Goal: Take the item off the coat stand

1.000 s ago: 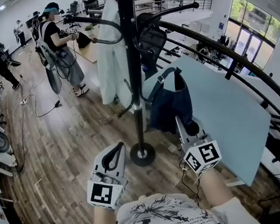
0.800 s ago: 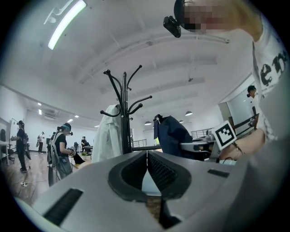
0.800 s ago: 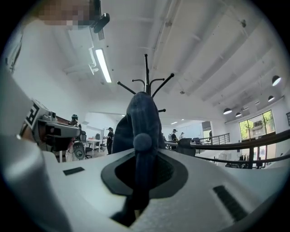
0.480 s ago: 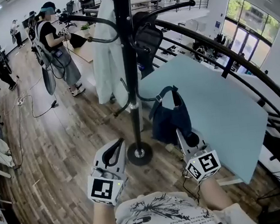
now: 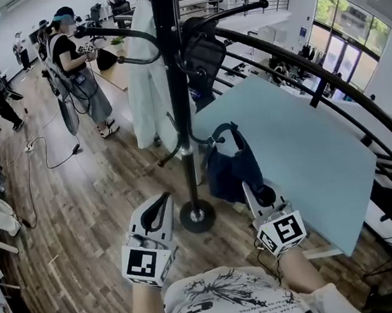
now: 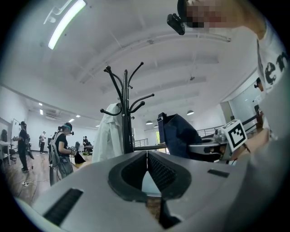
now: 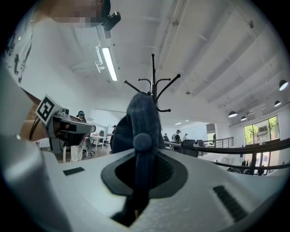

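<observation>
A black coat stand (image 5: 173, 84) rises from a round base (image 5: 198, 217) on the wood floor. A navy blue bag (image 5: 230, 173) hangs just right of its pole, with its strap loop (image 5: 227, 128) beside a low hook. I cannot tell whether the strap rests on the hook. My right gripper (image 5: 251, 189) is shut on the bag's lower edge, and blue fabric (image 7: 142, 131) fills its jaws. My left gripper (image 5: 161, 207) is shut and empty, left of the base. In the left gripper view the bag (image 6: 179, 133) and the stand (image 6: 126, 113) show.
A white coat (image 5: 145, 73) and a black backpack (image 5: 204, 52) hang higher on the stand. A light blue panel (image 5: 302, 153) and a black railing (image 5: 330, 93) stand on the right. Several people (image 5: 79, 67) stand at the left, and cables (image 5: 54, 159) lie on the floor.
The bag and its strap loop have sunk a little beside the pole, with the right gripper still on it. The left gripper has barely moved.
</observation>
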The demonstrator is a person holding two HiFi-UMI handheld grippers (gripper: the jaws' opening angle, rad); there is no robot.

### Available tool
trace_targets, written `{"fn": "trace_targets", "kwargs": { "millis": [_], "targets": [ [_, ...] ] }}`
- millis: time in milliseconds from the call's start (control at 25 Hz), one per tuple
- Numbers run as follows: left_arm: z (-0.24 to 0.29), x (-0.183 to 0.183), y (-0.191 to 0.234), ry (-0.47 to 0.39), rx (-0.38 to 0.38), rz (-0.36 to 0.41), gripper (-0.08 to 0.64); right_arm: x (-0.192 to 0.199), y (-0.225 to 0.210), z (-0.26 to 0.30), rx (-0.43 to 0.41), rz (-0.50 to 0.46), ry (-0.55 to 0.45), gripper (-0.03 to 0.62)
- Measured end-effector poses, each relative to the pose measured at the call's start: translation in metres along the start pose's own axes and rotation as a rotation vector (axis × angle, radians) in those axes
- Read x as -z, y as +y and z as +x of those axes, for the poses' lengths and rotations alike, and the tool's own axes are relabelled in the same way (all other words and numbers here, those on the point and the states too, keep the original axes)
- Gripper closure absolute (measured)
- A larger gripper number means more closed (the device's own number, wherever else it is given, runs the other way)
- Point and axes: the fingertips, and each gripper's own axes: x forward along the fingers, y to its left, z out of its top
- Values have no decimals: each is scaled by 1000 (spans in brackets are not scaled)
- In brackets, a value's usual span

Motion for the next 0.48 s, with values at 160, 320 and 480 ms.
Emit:
{"fn": "trace_targets", "kwargs": {
  "millis": [160, 320, 480],
  "targets": [
    [5, -3, 0, -9, 1, 8, 555, 0, -1, 2, 3, 16, 1, 574],
    [7, -5, -1, -12, 1, 17, 555, 3, -5, 4, 19, 37, 14, 574],
    [8, -2, 2, 2, -9, 16, 555, 5, -7, 6, 24, 46, 33, 574]
  ]
}}
